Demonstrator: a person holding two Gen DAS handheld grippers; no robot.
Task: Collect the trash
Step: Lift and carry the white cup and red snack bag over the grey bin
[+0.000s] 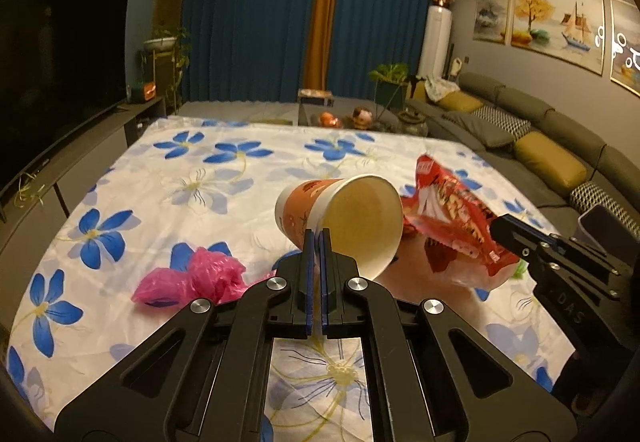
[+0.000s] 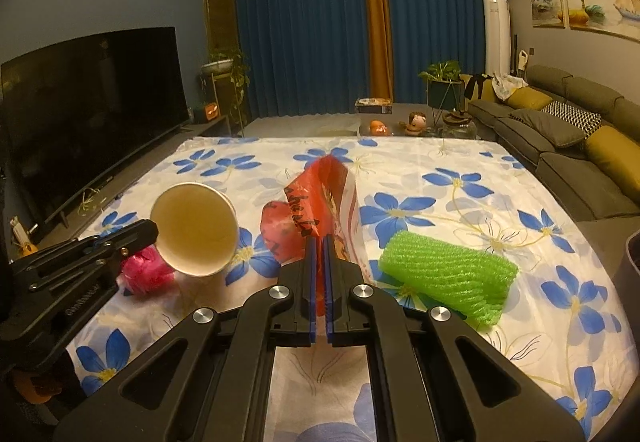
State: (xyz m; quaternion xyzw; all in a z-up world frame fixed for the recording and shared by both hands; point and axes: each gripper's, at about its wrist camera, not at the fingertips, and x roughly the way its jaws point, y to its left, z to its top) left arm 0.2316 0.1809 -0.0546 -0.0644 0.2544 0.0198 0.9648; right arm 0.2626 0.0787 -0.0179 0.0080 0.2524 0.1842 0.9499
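Left gripper (image 1: 319,238) clamped on the rim of a tilted paper cup (image 1: 340,218) above the floral surface (image 1: 224,170), pink plastic bag (image 1: 192,278) lying beside it, right gripper (image 2: 319,242) clamped on a red snack wrapper (image 2: 316,198), green foam net (image 2: 448,278) at right.

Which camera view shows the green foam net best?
The right wrist view. There the green foam net lies whole and unobstructed on the flowered tablecloth, right of the right tongs. In the left wrist view only a small green sliver shows behind the red snack bag and the right tongs.
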